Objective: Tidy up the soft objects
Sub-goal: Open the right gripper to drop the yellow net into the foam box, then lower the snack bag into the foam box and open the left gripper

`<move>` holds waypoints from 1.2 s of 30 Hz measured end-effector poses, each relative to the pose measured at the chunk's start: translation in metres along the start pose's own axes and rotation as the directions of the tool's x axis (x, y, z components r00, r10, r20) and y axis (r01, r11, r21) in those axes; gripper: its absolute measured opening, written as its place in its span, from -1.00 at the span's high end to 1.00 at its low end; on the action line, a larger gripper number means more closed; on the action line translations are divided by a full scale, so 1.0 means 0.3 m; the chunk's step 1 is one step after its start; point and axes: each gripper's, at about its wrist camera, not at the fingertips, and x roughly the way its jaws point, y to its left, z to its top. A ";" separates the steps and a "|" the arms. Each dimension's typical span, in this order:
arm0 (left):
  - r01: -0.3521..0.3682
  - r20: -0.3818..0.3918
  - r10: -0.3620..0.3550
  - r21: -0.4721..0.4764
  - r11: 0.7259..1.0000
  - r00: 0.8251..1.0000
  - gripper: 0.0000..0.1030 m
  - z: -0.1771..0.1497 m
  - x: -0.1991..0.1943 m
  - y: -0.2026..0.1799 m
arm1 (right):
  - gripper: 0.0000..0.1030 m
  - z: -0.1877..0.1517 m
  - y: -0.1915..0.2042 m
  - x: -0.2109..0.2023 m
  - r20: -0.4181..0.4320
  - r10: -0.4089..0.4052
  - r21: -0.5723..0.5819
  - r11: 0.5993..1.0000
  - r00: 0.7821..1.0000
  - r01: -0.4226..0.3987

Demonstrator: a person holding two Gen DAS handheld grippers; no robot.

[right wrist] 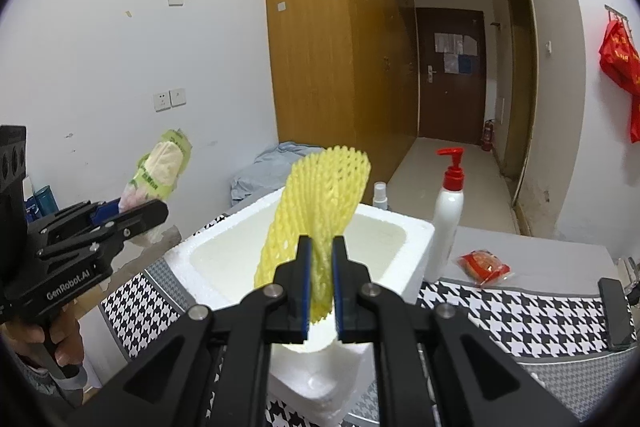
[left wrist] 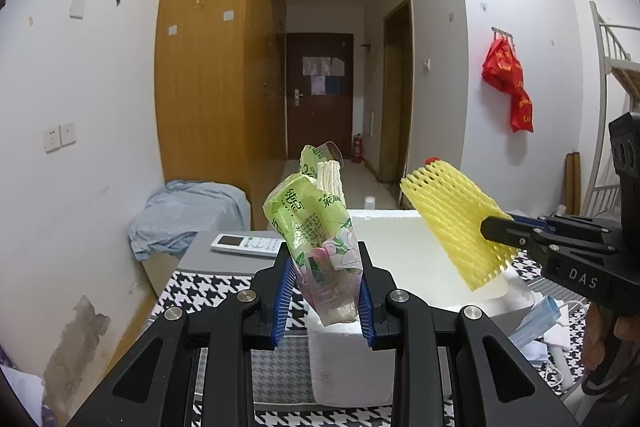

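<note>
My left gripper is shut on a green tissue pack and holds it upright above the near edge of a white foam box. My right gripper is shut on a yellow foam net sleeve and holds it over the foam box. In the left wrist view the right gripper comes in from the right with the net sleeve. In the right wrist view the left gripper shows at the left with the tissue pack.
The box stands on a houndstooth cloth. A white pump bottle with red top, a small spray bottle and a red snack packet sit right of it. A white remote, a blue face mask and a blue cloth heap lie around.
</note>
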 end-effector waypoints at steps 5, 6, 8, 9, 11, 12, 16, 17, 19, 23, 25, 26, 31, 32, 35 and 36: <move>-0.009 0.001 0.009 -0.006 1.000 1.000 0.42 0.002 -0.009 0.007 | 0.12 0.001 0.004 0.030 -0.012 0.005 -0.009 1.000 1.000 -0.005; -0.010 0.002 0.010 -0.007 1.000 1.000 0.42 0.003 -0.009 0.010 | -0.38 0.000 0.004 0.034 -0.011 0.012 -0.007 1.000 1.000 -0.012; -0.012 0.002 0.012 -0.010 1.000 1.000 0.42 0.005 -0.008 0.012 | -0.54 0.000 0.003 0.035 -0.015 0.031 0.004 1.000 0.999 -0.031; -0.015 0.002 0.015 -0.011 1.000 1.000 0.42 0.006 -0.008 0.011 | -0.54 -0.001 0.001 0.034 -0.016 0.031 0.010 0.999 0.999 -0.031; -0.011 0.000 0.011 -0.013 1.000 1.000 0.42 0.008 -0.002 0.008 | -0.62 -0.003 -0.005 0.025 -0.012 0.031 0.022 0.999 0.999 -0.031; -0.010 -0.001 0.010 -0.014 1.000 1.000 0.42 0.008 -0.001 0.008 | -0.70 -0.004 -0.008 0.017 -0.006 0.033 0.028 0.999 0.999 -0.033; 0.003 -0.007 -0.003 -0.001 1.000 1.000 0.42 0.011 0.012 -0.008 | -0.78 -0.005 -0.017 -0.036 0.030 0.031 0.029 0.999 0.999 -0.032; 0.009 -0.011 -0.009 0.002 1.000 1.000 0.42 0.013 0.017 -0.014 | -0.78 -0.005 -0.019 -0.046 0.035 0.026 0.028 0.999 0.999 -0.027; 0.019 -0.015 -0.019 0.008 1.000 1.000 0.42 0.016 0.027 -0.028 | -0.83 -0.009 -0.026 -0.068 0.043 0.018 0.029 0.999 0.999 -0.019; 0.043 -0.021 -0.043 0.018 0.999 0.999 0.42 0.026 0.047 -0.055 | -0.89 -0.024 -0.042 -0.100 0.048 -0.006 0.030 1.000 0.999 0.004; 0.052 -0.024 -0.052 0.022 0.998 0.998 0.41 0.028 0.056 -0.065 | -1.00 -0.029 -0.046 -0.114 0.056 -0.025 0.025 0.999 0.998 0.024; 0.056 -0.023 -0.055 0.026 0.998 0.998 0.42 0.029 0.059 -0.071 | -1.00 -0.031 -0.048 -0.124 0.064 -0.033 0.021 0.999 0.997 0.032; 0.078 -0.032 -0.076 0.042 0.996 0.997 0.42 0.036 0.081 -0.101 | -1.00 -0.045 -0.064 -0.156 0.070 -0.061 0.011 0.998 0.996 0.061; 0.080 -0.033 -0.079 0.045 0.996 0.996 0.41 0.038 0.085 -0.106 | -1.00 -0.048 -0.067 -0.161 0.069 -0.067 0.010 0.998 0.995 0.066; 0.097 -0.041 -0.095 0.049 0.994 0.995 0.41 0.043 0.105 -0.118 | -1.00 -0.057 -0.076 -0.177 0.067 -0.087 0.011 0.996 0.994 0.086; 0.101 -0.045 -0.099 0.049 0.994 0.994 0.41 0.044 0.111 -0.121 | -1.00 -0.061 -0.082 -0.183 0.067 -0.091 0.011 0.996 0.994 0.090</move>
